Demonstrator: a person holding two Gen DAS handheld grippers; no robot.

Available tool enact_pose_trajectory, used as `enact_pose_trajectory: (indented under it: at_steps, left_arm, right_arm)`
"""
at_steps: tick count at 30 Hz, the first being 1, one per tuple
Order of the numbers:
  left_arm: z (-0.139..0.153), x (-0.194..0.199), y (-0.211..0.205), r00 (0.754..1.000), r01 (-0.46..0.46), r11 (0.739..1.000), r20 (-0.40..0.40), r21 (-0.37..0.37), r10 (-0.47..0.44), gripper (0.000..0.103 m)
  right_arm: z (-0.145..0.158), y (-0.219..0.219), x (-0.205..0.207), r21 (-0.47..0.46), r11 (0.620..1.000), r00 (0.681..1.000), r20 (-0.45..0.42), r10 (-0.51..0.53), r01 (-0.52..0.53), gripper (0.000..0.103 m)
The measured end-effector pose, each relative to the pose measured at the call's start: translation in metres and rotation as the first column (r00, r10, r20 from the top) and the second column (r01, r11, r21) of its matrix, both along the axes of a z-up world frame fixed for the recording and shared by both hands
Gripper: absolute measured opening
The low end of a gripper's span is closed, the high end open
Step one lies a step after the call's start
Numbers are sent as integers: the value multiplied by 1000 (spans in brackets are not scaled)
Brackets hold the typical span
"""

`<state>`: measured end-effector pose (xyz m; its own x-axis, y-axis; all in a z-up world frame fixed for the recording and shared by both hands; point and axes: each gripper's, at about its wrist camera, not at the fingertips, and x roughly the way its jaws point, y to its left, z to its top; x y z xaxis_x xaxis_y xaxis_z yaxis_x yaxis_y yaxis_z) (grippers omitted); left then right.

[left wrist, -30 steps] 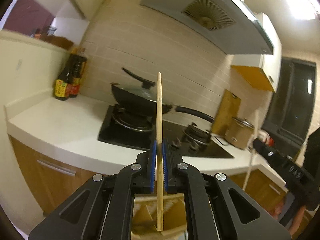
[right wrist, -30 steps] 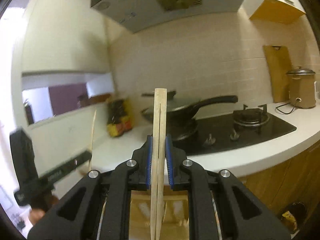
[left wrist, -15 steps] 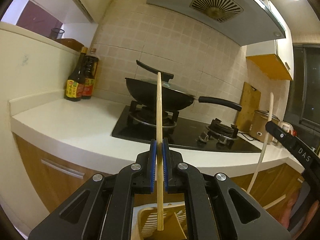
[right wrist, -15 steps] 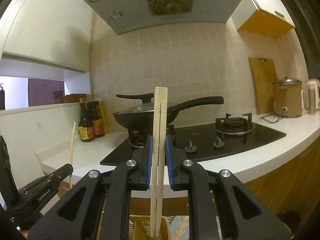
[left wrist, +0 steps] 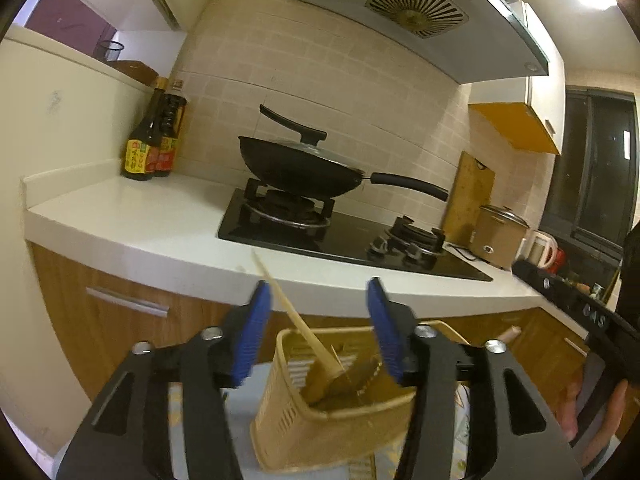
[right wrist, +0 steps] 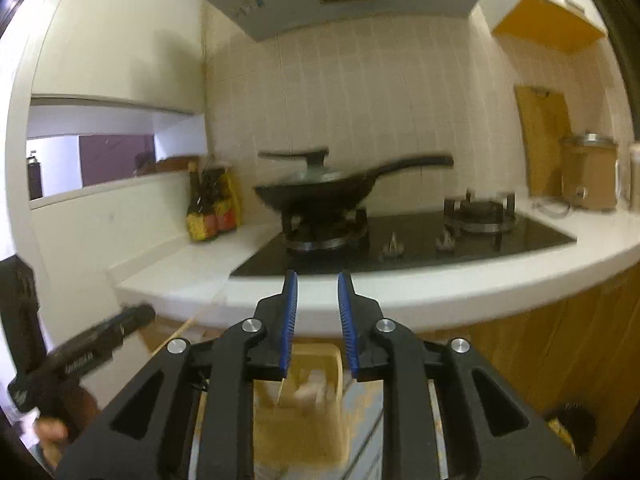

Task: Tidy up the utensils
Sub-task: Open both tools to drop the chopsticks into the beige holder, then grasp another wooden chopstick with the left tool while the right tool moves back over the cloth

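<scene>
my left tongs (left wrist: 318, 312) hang over the basket (left wrist: 320, 432), jaws opening, blue ribbed pads well apart. one pale wooden chopstick (left wrist: 296, 314) leans slantwise between them, thin and flat-sided, its upper part just beside the left pad, its lower end down inside the basket; whether it still touches the pad i cannot tell. the basket is tan plastic, box-shaped, with slotted walls and a divider inside, tilted in the left wrist view. it stands on a pale patterned cloth (left wrist: 240, 412).

my right tongs (right wrist: 318, 320) are over the same basket (right wrist: 300, 420), jaws opening, still narrow, nothing pressed by the pads. a pale sliver of a chopstick end (right wrist: 282, 390) shows under the left pad, blurred, above the basket's mouth.

behind: smooth white counter (left wrist: 132, 232), glossy black glass hob (left wrist: 344, 236), round black wok (left wrist: 300, 168) with lid and long handle, two dark sauce bottles (left wrist: 150, 148) with yellow labels, beige square wall tiles, wood-grain cabinet fronts, upright wooden board (left wrist: 472, 196) at the right.
</scene>
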<state>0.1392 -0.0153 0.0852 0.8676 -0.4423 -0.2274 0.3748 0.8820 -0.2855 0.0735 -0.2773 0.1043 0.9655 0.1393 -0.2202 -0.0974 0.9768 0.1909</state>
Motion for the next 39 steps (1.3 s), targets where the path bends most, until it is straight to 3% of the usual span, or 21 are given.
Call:
enact_pose_trajectory:
  at_steps: [10, 17, 22, 24, 26, 28, 30, 32, 35, 39]
  left_arm:
    - [6, -3, 46, 994, -43, 997, -107, -62, 36, 54]
    - [4, 15, 67, 974, 19, 995, -224, -96, -40, 54]
    - [-20, 56, 71, 935, 91, 996, -344, -10, -89, 53]
    - [-38, 71, 74, 914, 137, 991, -384, -6, -128, 53]
    - [-58, 82, 74, 875, 218, 975, -436, -33, -210, 53]
    - [-74, 84, 67, 864, 266, 963, -452, 38, -221, 52]
    - [-87, 85, 58, 834, 335, 937, -494, 98, -246, 52]
    - [-100, 81, 50, 829, 369, 908, -511, 199, -225, 45]
    - [-117, 83, 46, 804, 407, 883, -551, 234, -224, 36]
    - [-128, 83, 32, 812, 418, 856, -548, 304, -202, 34]
  right_arm:
    - [-18, -39, -66, 61, 998, 989, -143, 34, -26, 19]
    - [-36, -50, -88, 66, 998, 973, -230, 30, -15, 19]
    - [-46, -56, -97, 67, 998, 964, -267, 10, 8, 19]
    - [-52, -58, -98, 61, 998, 959, -284, 0, 18, 26]
    - [-59, -60, -98, 54, 998, 954, -300, -11, 28, 41]
    - [-65, -62, -98, 46, 998, 949, -315, -25, 41, 44]
    - [-72, -64, -96, 47, 998, 941, -336, -33, 52, 44]
    - [-78, -68, -95, 58, 996, 936, -349, -37, 61, 44]
    - [-88, -72, -93, 78, 994, 928, -371, -40, 74, 44]
    - [-99, -78, -91, 115, 990, 916, -400, -31, 84, 44]
